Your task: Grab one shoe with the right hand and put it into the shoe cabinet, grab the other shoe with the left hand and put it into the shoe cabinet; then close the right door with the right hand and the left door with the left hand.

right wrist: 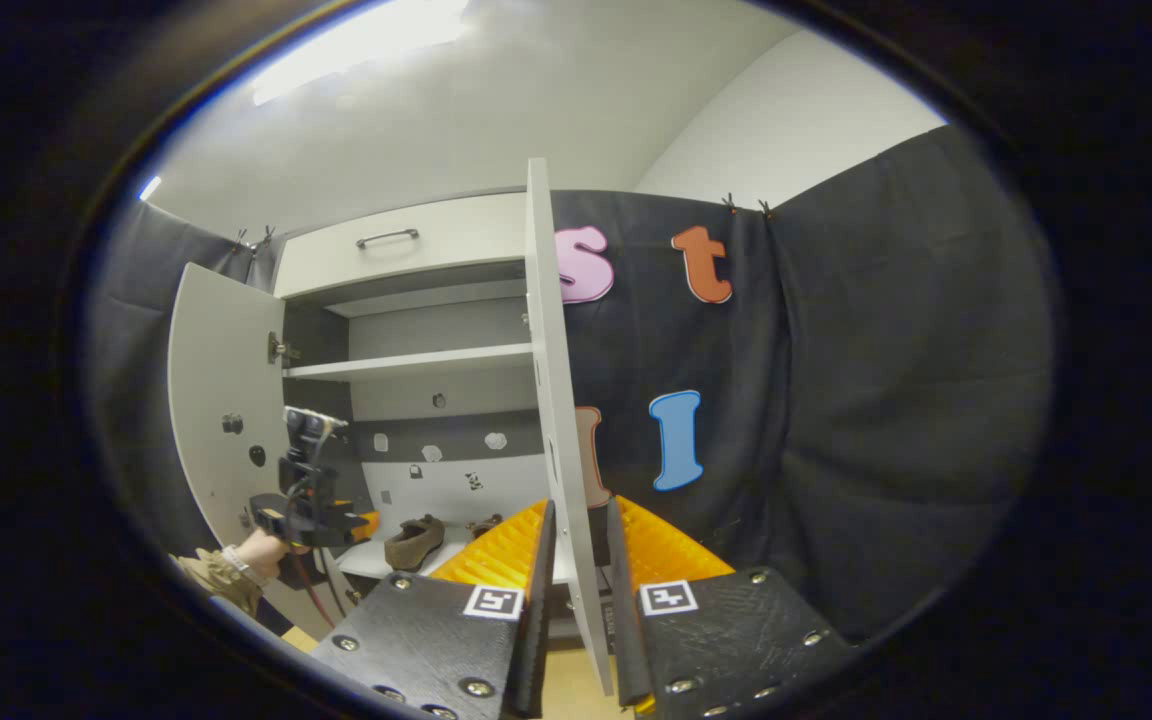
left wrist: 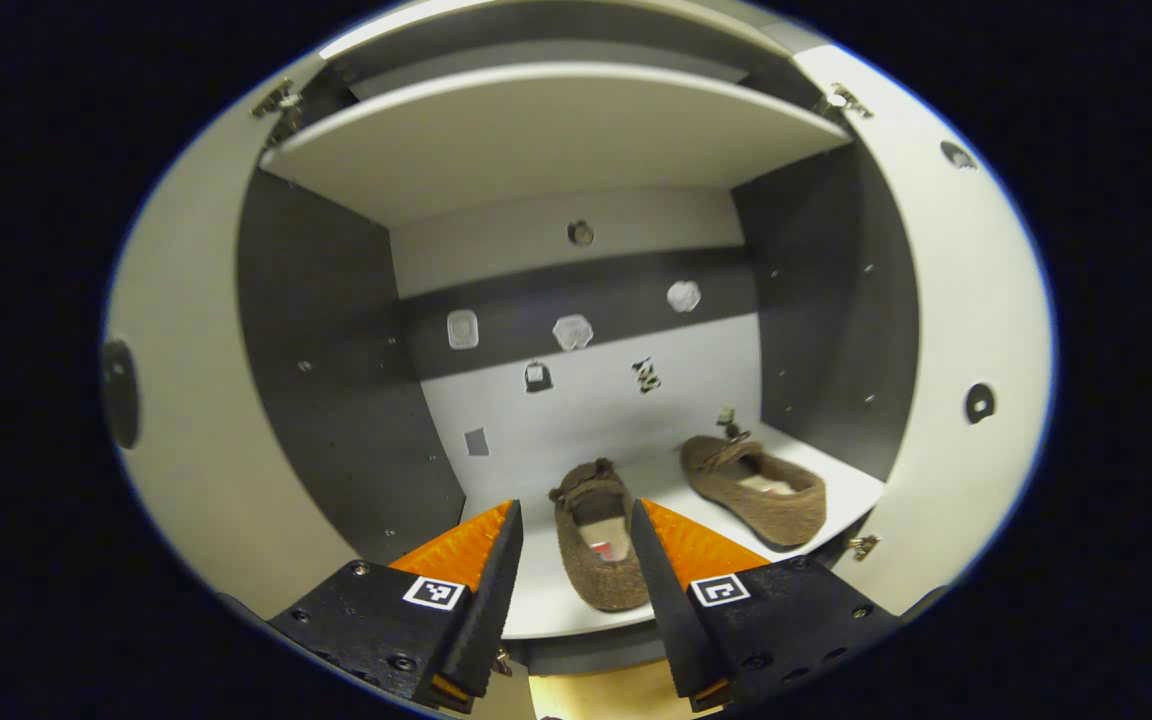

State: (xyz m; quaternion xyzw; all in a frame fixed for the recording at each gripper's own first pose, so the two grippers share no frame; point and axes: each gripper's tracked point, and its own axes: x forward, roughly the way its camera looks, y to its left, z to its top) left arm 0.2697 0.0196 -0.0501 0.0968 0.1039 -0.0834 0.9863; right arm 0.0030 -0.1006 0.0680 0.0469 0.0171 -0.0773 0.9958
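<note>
Both shoes lay on the cabinet's lower shelf [left wrist: 546, 600]: the near shoe [left wrist: 598, 535] straight ahead of the left gripper [left wrist: 576, 560], framed between its fingers, and the far shoe [left wrist: 756, 490] off to its right. That gripper stood wide open, holding nothing, probably just clear of a release. The right gripper [right wrist: 576, 560] straddled the edge of the right door [right wrist: 556, 420], its fingers close on either side; whether they pressed it I could not tell, though it looked set to swing the door shut. The right gripper view also showed the left door [right wrist: 221, 400] open, with the left gripper and the hand [right wrist: 261, 550] holding it before the cabinet.
</note>
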